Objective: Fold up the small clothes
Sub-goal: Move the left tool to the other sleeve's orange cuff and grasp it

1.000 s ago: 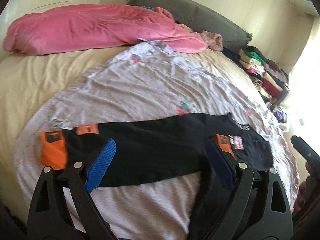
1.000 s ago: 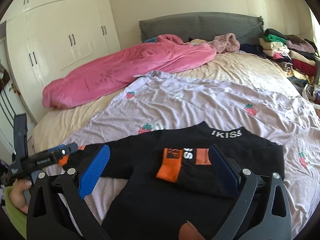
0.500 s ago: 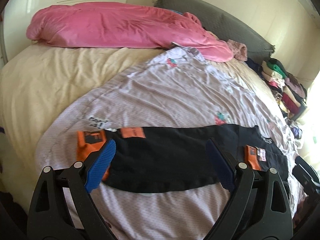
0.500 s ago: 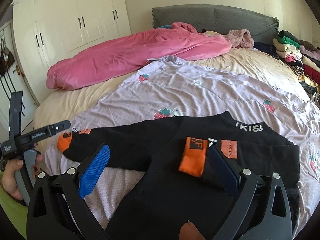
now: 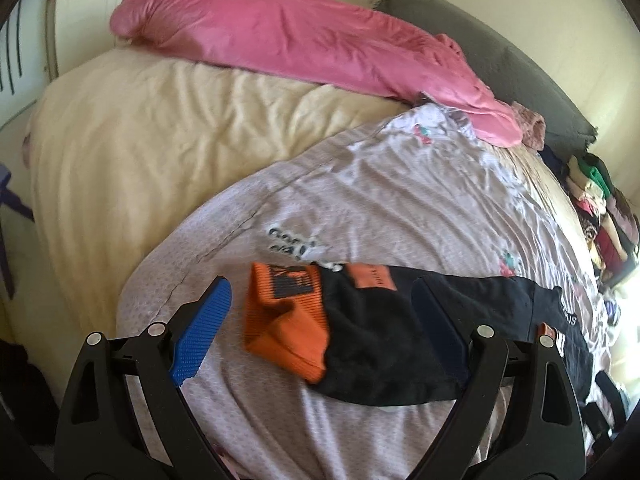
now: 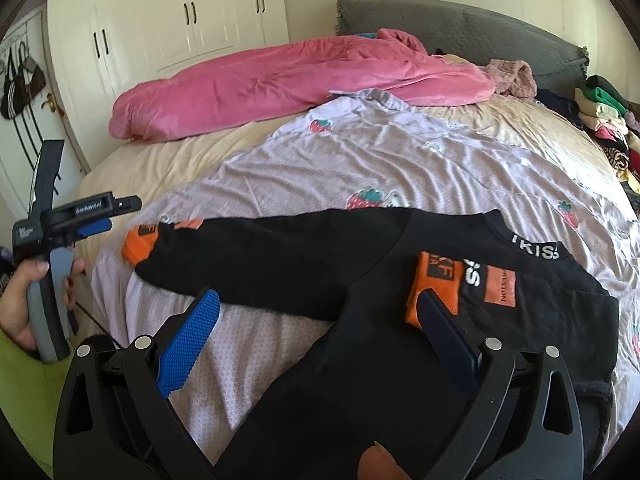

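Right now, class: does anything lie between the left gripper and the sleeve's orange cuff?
Nothing visible does. The left gripper is open, and the orange cuff lies between its fingers on the quilt, uncovered.

White wardrobe (image 6: 172, 28) and grey headboard (image 6: 460, 24) behind a sunlit bed (image 5: 132, 152).

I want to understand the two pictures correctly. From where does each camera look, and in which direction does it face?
Left wrist: sits on the left claw, facing down the bed at the outstretched sleeve's orange cuff; only its own open fingers show.
Right wrist: sits on the right claw, facing across the black sweater toward the grey headboard; its open fingers and the person's left hand holding the other claw show.
Shared: sweater, pink duvet, strawberry sheet.
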